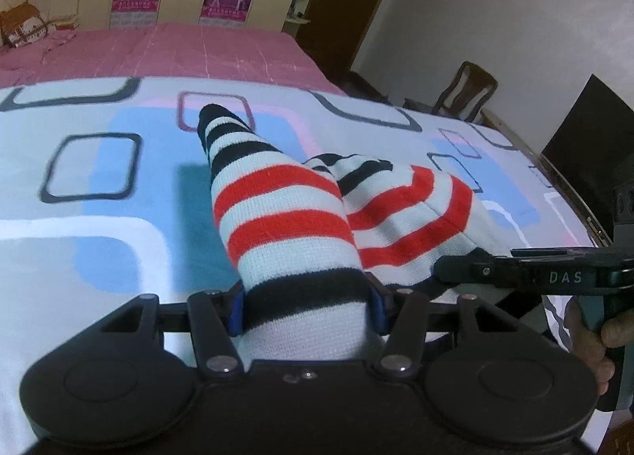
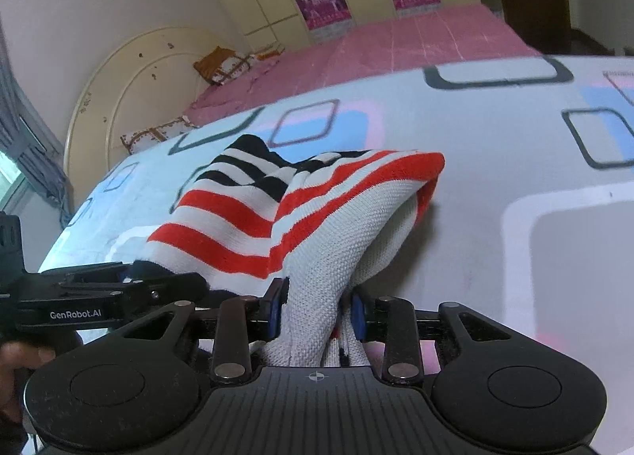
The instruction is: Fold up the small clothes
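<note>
We hold one striped knit garment [image 1: 277, 217] between both grippers, above the patterned bed sheet [image 1: 99, 257]

Our left gripper [image 1: 305, 308] is clenched on its black-banded end and our right gripper [image 2: 317, 316] on a bunched pale part; the far black-striped tip trails toward the sheet's far edge, where the pink bedspread [image 1: 198, 50] begins, but we cannot tell if it touches

Open bedspread on three sides, grippers crowd the near edge

The patterned sheet [image 1: 103, 225] lies bare left of and beyond the striped garment [image 1: 277, 217], and bare again to its right in the right wrist view; the right gripper [image 1: 447, 270] juts in just beside the left gripper [image 1: 305, 306], narrowing passage there
</note>
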`<state>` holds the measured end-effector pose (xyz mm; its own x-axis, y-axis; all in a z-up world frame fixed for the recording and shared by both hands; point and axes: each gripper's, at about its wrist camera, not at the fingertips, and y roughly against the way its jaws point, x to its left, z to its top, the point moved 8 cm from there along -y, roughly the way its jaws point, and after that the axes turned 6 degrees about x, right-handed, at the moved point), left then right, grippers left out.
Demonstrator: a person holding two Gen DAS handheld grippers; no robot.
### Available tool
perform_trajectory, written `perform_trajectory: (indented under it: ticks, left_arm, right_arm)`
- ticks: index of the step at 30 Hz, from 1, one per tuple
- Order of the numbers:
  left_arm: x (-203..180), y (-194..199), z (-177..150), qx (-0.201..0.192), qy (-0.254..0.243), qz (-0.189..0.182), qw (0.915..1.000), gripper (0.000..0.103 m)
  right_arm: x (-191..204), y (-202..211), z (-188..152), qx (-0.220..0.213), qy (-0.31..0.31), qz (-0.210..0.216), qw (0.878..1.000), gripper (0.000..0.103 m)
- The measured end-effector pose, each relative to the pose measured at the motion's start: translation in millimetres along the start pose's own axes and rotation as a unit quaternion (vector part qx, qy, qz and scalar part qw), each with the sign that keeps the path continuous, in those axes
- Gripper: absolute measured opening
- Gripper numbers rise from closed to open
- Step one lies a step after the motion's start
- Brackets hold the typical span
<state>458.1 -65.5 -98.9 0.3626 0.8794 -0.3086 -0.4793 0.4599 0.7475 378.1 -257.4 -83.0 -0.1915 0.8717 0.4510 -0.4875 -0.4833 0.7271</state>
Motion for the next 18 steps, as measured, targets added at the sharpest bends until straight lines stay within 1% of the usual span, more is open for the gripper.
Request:
perform_trajectory:
  ticks: [6,13,18]
  left_arm:
    - [43,39,-5,-0.015,0.005,0.009,0.9998,0.055]
    - [111,78,-16,-0.021,0.029,0.030,0.9989,0.055]
    - [157,92,-25,-0.024,0.045,0.034,0.9981,0.055]
  right_arm:
    - [58,-18,2,-0.004,0.020,0.002,1.000,0.033]
    - [138,-65,3,0.007,0.043,0.026,0.999,0.033]
    - [179,-103,0,0.015,0.047,0.035,0.998,0.033]
